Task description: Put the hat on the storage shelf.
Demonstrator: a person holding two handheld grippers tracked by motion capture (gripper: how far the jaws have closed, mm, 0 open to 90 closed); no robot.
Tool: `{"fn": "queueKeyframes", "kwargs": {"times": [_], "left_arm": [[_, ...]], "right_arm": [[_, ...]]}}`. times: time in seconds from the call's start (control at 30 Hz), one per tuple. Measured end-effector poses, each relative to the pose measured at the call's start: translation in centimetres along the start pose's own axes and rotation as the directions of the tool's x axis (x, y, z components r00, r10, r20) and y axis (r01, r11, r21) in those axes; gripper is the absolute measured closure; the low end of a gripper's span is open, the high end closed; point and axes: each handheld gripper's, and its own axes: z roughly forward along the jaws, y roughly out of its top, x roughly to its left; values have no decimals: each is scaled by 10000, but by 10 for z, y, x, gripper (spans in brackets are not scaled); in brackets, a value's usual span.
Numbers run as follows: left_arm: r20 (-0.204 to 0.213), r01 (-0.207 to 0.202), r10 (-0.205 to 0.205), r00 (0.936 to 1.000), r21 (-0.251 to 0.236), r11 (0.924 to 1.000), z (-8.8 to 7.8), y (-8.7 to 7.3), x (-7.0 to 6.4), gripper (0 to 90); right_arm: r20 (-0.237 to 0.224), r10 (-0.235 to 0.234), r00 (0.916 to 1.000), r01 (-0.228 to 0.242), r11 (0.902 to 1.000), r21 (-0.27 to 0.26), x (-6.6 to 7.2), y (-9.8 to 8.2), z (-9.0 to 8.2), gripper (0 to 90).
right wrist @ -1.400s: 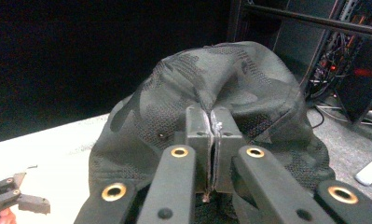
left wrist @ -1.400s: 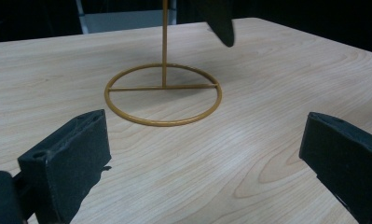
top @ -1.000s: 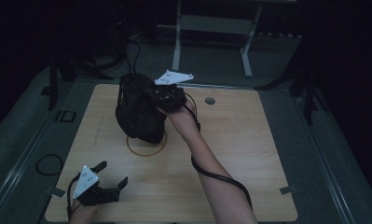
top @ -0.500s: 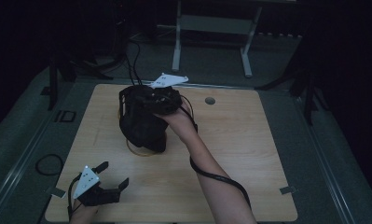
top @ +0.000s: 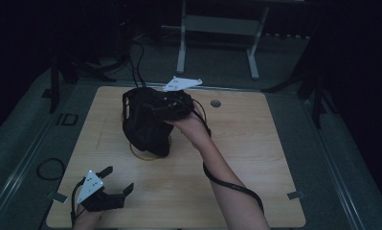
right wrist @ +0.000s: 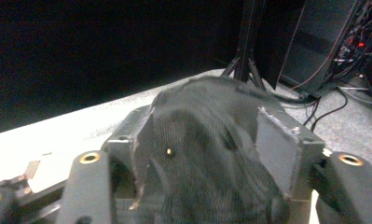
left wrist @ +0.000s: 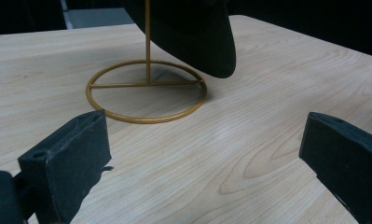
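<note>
A black mesh hat (top: 143, 127) hangs on a thin gold stand (top: 148, 155) with a ring base, near the middle of the wooden table (top: 255, 143). My right gripper (top: 152, 108) is at the hat's crown. Its jaws have just been opening and now stand apart, with the hat's fabric (right wrist: 207, 158) bulging between them. My left gripper (top: 117, 179) rests open and empty near the table's front left corner. In the left gripper view its jaws (left wrist: 207, 158) face the stand's ring (left wrist: 146, 91) and the hat's lower edge (left wrist: 197, 37).
A round cable hole (top: 216, 103) sits at the table's far edge. The right gripper's cable (top: 231, 184) trails along the forearm. A cable loop (top: 47, 167) lies on the floor at left. A metal frame (top: 217, 28) and cables stand beyond the table.
The right gripper's jaws have parted around the hat's crown, and the hand has shifted only slightly. The hat stays on the stand. The left gripper has not moved.
</note>
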Motion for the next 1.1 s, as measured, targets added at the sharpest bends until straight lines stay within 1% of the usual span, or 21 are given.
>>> {"fn": "queueKeyframes", "kwargs": {"times": [0.07,0.1,0.13,0.17,0.2,0.23,0.3,0.37,0.4,0.47,0.57,0.63,0.67,0.77,0.83,0.87,0.93,0.97,1.0,1.03,1.1], "left_arm": [[-18,-6,6,10000,8,10000,0,0,0,22],[10,20,-20,10000,-3,10000,1,0,0,22],[10,20,-20,10000,-3,10000,1,0,0,22],[-24,4,-4,10000,28,10000,1,0,0,22],[-11,25,-25,10000,31,10000,1,0,0,22],[-11,25,-25,10000,31,10000,1,0,0,22],[-13,64,-64,10000,11,10000,1,0,0,22],[-20,57,-57,10000,16,10000,1,0,0,22],[-15,63,-63,10000,16,10000,1,0,0,22],[-5,83,-83,10000,8,10000,1,0,1,22],[-2,103,-103,9999,-7,9999,1,0,1,22],[-1,81,-81,10000,-1,10000,1,0,0,22],[-1,81,-81,10000,-1,10000,1,0,0,22],[-12,62,-62,10000,23,10000,1,0,0,22],[18,82,-82,10000,16,10000,1,0,0,22],[-5,34,-34,10000,49,10000,1,0,-1,22],[23,55,-55,10000,25,10000,1,0,-1,22],[18,69,-69,10000,41,10000,2,0,-1,22],[18,69,-69,10000,41,10000,2,0,-1,22],[55,70,-71,10000,25,10000,2,-1,-1,22],[20,36,-36,10000,59,10000,2,-1,-1,22]], "right_arm": [[-87,57,9999,-57,10000,4,-1,-2,-1,320],[-209,222,9995,-224,9997,-54,-2,-6,-4,283],[-292,306,9991,-309,9995,-113,-3,-7,-6,273],[-310,350,9989,-355,9992,-170,-4,-9,-8,251],[-355,418,9985,-426,9988,-232,-5,-11,-9,203],[-510,402,9979,-414,9989,-214,-6,-12,-11,179],[-414,433,9982,-441,9988,-201,-7,-16,-14,176],[-458,371,9983,-381,9990,-213,-8,-19,-17,150],[-396,346,9986,-355,9991,-212,-8,-21,-18,149],[-453,324,9984,-332,9993,-171,-9,-25,-21,145],[-408,188,9990,-195,9996,-181,-9,-29,-23,141],[-451,59,9990,-69,9997,-227,-9,-37,-27,141],[-451,59,9990,-69,9997,-227,-9,-37,-27,141],[-342,85,9994,-94,9996,-258,-11,-47,-32,141],[-337,97,9994,-105,9996,-250,-12,-49,-34,141],[-282,71,9996,-77,9998,-193,-12,-55,-36,141],[-278,63,9996,-68,9998,-194,-12,-57,-37,141],[-274,41,9996,-45,9999,-114,-11,-63,-40,141],[-274,41,9996,-45,9999,-114,-11,-63,-40,141],[-275,-7,9996,5,10000,-90,-10,-68,-42,141],[-291,-25,9996,23,10000,-64,-10,-70,-43,141]]}}
